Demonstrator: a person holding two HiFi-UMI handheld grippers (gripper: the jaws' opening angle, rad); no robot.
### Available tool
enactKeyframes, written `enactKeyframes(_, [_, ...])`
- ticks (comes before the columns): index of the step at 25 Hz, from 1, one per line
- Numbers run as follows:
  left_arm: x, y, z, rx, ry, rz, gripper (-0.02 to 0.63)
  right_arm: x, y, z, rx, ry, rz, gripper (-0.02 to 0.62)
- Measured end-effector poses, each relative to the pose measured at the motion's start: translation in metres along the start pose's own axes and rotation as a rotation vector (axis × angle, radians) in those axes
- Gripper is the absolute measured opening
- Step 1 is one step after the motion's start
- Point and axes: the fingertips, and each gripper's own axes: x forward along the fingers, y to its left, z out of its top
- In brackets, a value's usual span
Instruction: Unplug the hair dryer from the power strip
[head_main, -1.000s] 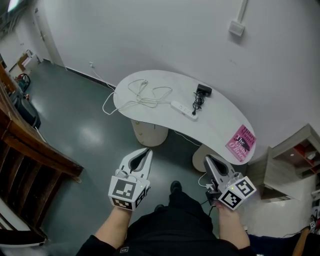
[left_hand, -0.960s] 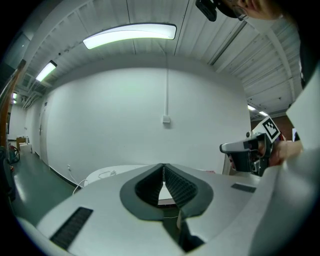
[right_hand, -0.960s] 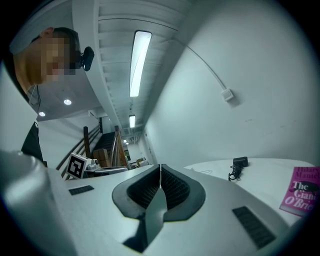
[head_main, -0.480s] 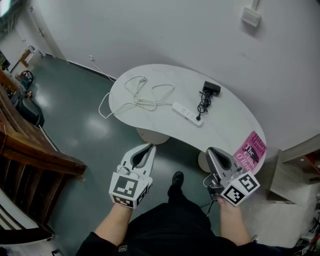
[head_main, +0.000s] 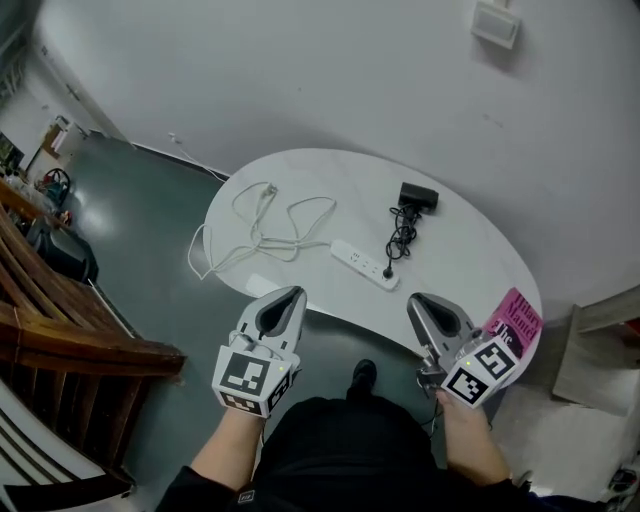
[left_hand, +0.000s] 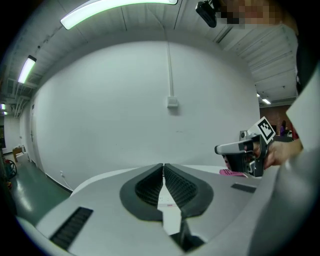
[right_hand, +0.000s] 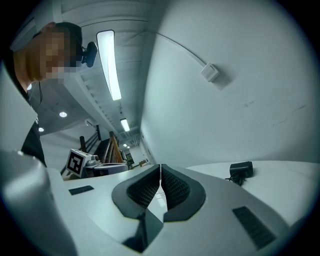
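Grey-green glossy floor (head_main: 170, 230) runs under a white kidney-shaped table (head_main: 330, 175) that stands against a plain white wall (head_main: 300, 70), which bears a small white box (head_main: 497, 22) high up; dark brown wooden furniture (head_main: 80, 330) fills the left side of the head view; on the tabletop a long white power strip (head_main: 365, 265) lies at an angle near the front edge, and a loose white cable (head_main: 270, 215) runs in loops to its left and hangs over the table's left rim; the small black hair dryer (head_main: 418, 195) sits towards the back of the table, well apart from both tools, and its bundled black cord (head_main: 400, 238) leads down to the right end of the strip, where the plug is in its socket; a pink paperback book (head_main: 512, 325) lies at the table's right end; the left gripper (head_main: 290, 293) is held at the near edge of the table, left of the strip, jaws pressed together with nothing between them, as its own view (left_hand: 163, 165) confirms; the right gripper (head_main: 415, 300) is held just beside the book, short of the strip, its jaws likewise closed and empty (right_hand: 160, 166); neither tool touches strip, cord or dryer; the right gripper view shows the dryer (right_hand: 241, 170) resting on the white top ahead and to the right.
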Motion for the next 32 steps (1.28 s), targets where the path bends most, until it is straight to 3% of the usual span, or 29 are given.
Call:
enactKeyframes(10, [0.086, 0.018, 0.005, 0.038, 0.028, -0.115, 0.021, 0.033, -0.056, 0.006, 0.014, 0.057, -0.063, 0.035])
enactKeyframes(25, [0.191, 0.052, -0.023, 0.171, 0.129, -0.423, 0.021, 0.094, -0.100, -0.004, 0.040, 0.153, -0.275, 0.036])
enactKeyframes(28, [0.207, 0.040, -0.041, 0.227, 0.176, -0.502, 0.021, 0.095, -0.103, -0.014, 0.059, 0.164, -0.289, 0.037])
enactKeyframes(32, [0.221, 0.025, -0.061, 0.319, 0.202, -0.548, 0.040, 0.092, -0.107, -0.028, 0.086, 0.186, -0.283, 0.037])
